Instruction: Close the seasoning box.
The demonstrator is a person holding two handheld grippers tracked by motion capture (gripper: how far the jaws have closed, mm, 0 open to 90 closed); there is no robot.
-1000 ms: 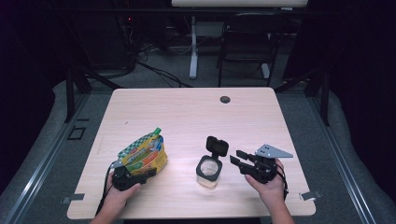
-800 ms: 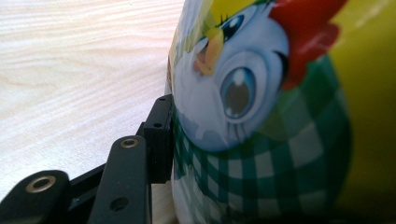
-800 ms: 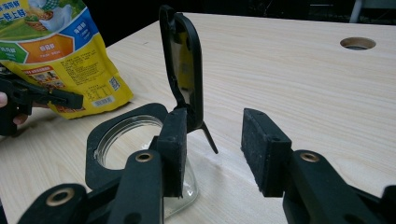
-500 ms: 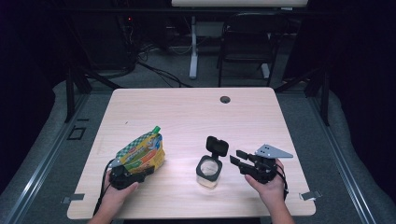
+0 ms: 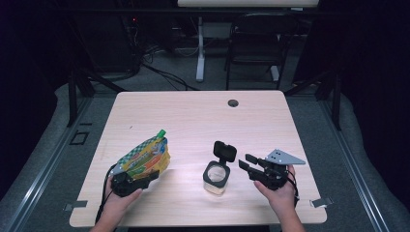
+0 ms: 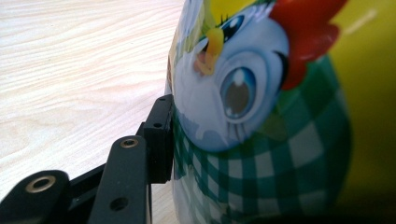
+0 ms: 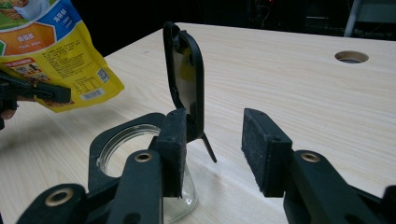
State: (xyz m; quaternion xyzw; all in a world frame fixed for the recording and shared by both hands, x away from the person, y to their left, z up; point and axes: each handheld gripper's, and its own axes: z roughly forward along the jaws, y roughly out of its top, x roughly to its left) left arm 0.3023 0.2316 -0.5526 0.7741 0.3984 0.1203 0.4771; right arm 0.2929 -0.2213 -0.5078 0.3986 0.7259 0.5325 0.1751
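Pouch (image 5: 145, 157) barely shifted, left gripper (image 5: 140, 181) clamping it, cartoon chicken (image 6: 243, 79) close-up

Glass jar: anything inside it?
The glass jar stands with its black flip lid open. Looking down through the mouth, the high view shows clear glass and no contents that I can make out; the black collar hides the space beneath it.

The snack bag (image 5: 145, 157) in the left gripper (image 5: 140, 181) has tipped a little more toward two o'clock, its green spout (image 5: 161, 132) now slightly farther up the table (image 5: 193, 116). The left hand (image 5: 118, 200) has shifted a touch toward twelve o'clock.
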